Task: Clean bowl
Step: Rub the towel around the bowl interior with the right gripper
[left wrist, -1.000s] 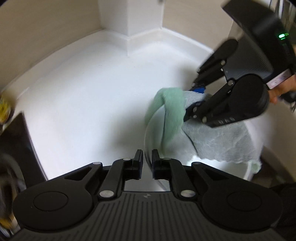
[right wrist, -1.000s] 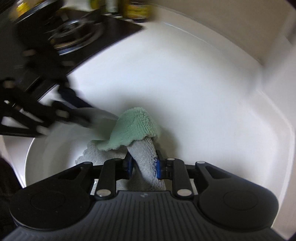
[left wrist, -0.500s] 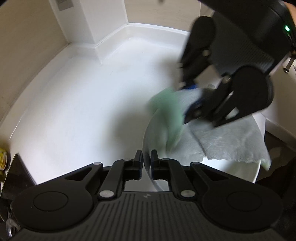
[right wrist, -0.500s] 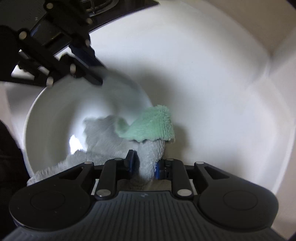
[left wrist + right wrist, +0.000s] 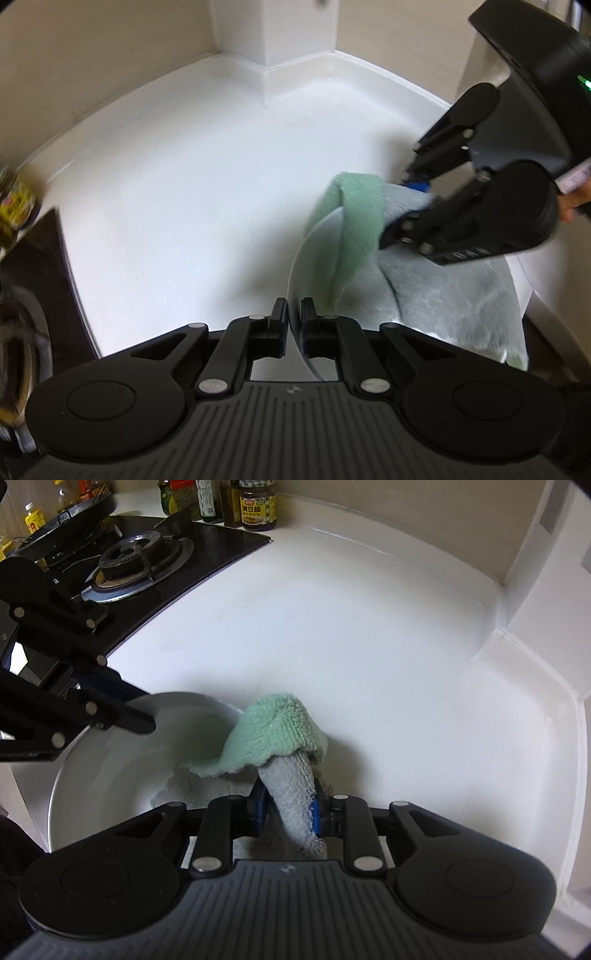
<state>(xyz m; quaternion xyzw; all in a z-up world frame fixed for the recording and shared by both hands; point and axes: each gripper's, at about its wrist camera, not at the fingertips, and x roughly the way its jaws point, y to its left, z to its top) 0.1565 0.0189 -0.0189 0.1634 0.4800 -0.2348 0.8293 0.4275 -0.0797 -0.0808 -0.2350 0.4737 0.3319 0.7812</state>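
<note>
On the white counter (image 5: 369, 646), the left gripper (image 5: 294, 317) is clamped on the thin rim of the white bowl (image 5: 110, 768), though its jaws are easing apart. Inside the bowl lies a cloth (image 5: 273, 734) (green one side, grey the other), folded over the far rim. The right gripper (image 5: 288, 808) pinches its grey part, jaws closing.

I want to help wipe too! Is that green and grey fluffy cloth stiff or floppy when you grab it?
Probably floppy: the green and grey fluffy cloth droops over the white bowl's rim. Likely soft and light, bunching between the right hand-held gripper pads.
</note>
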